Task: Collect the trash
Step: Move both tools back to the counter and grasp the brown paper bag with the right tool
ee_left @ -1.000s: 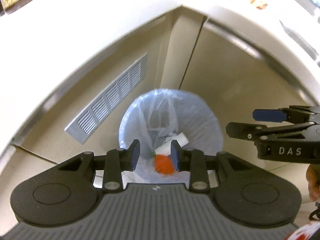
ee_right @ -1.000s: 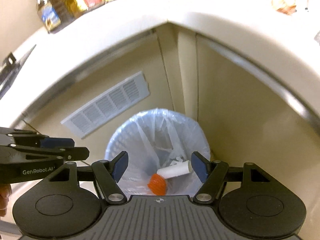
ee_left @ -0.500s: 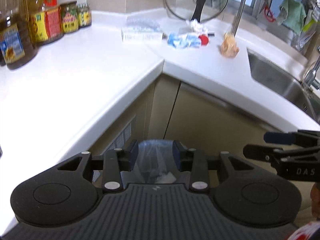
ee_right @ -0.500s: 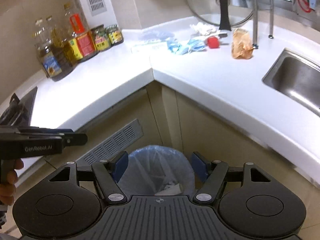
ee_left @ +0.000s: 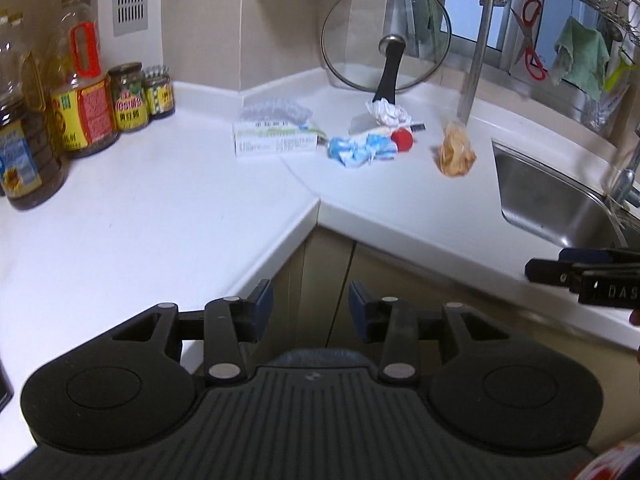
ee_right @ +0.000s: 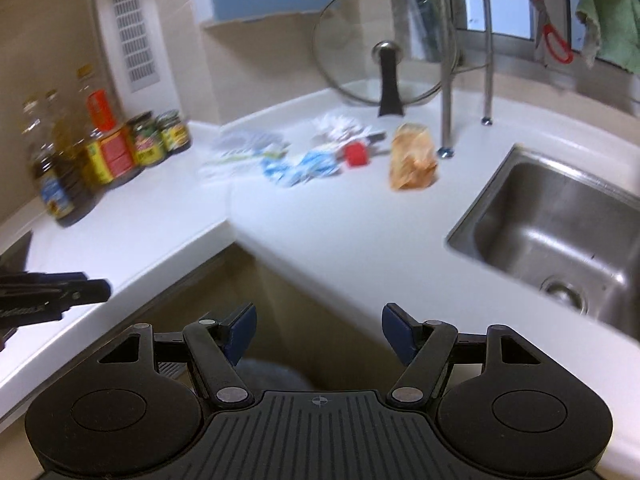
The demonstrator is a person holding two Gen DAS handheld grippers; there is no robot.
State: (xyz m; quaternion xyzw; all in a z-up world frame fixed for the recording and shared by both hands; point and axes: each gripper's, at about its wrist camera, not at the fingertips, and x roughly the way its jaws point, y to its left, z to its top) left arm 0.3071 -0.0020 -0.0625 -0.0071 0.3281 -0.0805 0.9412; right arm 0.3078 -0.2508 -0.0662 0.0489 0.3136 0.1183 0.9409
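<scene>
Trash lies in the counter's far corner: a white box with a plastic wrapper [ee_left: 276, 136], a blue-white crumpled wrapper [ee_left: 360, 150], a red cap-like piece [ee_left: 402, 140], a crumpled white paper [ee_left: 386, 112] and a brownish bag [ee_left: 454, 154]. The same bag [ee_right: 412, 158] and red piece [ee_right: 356, 154] show in the right wrist view. My left gripper [ee_left: 310, 306] is open and empty, held before the counter's inner corner. My right gripper [ee_right: 318, 330] is open wider and empty, above the blue-lined bin [ee_right: 272, 374], whose rim just shows.
Oil bottles and jars [ee_left: 80, 108] stand at the back left. A glass pot lid [ee_left: 386, 40] leans on the wall. A steel sink [ee_right: 560, 228] is at right, with a dish rack pole [ee_left: 476, 52], scissors [ee_right: 552, 28] and a green cloth [ee_left: 580, 56] above.
Both grippers have tilted and risen from looking down into the bin to facing the counter corner. The bin has nearly dropped out of view. Both stay open and empty.
</scene>
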